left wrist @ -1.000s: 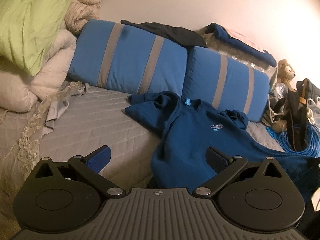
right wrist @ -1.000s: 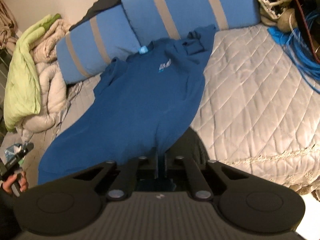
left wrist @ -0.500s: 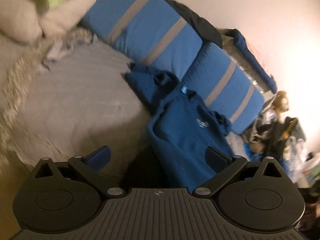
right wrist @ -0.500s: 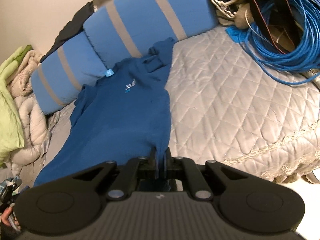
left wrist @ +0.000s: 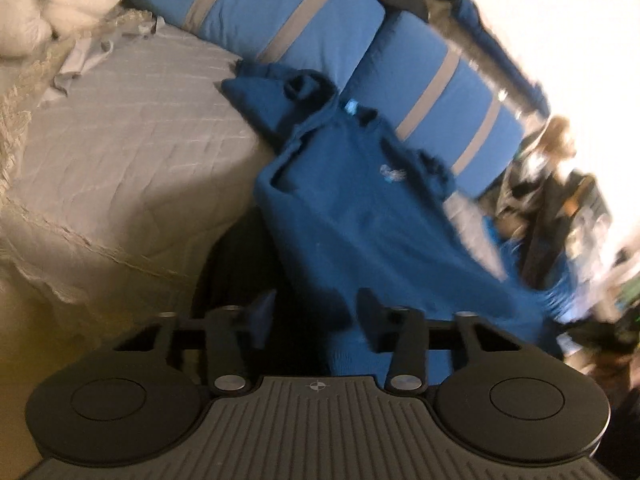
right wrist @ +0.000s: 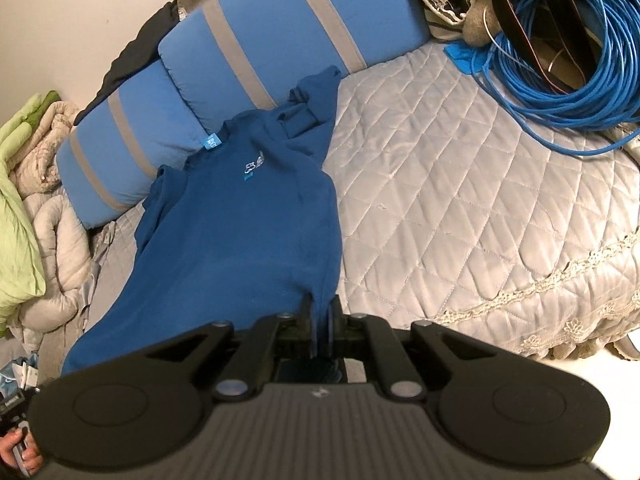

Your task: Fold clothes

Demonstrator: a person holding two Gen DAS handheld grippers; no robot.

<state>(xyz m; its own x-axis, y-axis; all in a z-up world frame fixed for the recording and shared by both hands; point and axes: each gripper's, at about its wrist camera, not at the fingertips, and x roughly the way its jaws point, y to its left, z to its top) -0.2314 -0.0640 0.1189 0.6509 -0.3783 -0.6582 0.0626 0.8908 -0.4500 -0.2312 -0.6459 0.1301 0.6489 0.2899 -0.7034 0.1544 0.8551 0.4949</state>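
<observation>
A dark blue sweatshirt (right wrist: pixel 240 216) lies stretched across the grey quilted bed (right wrist: pixel 460 184), collar against the striped blue pillows (right wrist: pixel 256 36). My right gripper (right wrist: pixel 320 308) is shut on the sweatshirt's bottom hem corner and holds it off the bed's front edge. In the left wrist view the sweatshirt (left wrist: pixel 360 216) hangs over the bed edge. My left gripper (left wrist: pixel 316 312) is half closed around the other hem corner, fingers still apart, with cloth between the pads. That view is blurred.
A coil of blue cable (right wrist: pixel 560 92) and bags lie at the bed's right end. Green and beige bedding (right wrist: pixel 24 208) is piled at the left end. A stuffed bear (left wrist: pixel 556 140) sits by the pillows. A lace-trimmed bed edge (right wrist: pixel 540 296) runs along the front.
The left gripper swung down toward the hem and its fingers narrowed from wide open. The right gripper kept its hold and pulled the sweatshirt back toward the bed's front edge.
</observation>
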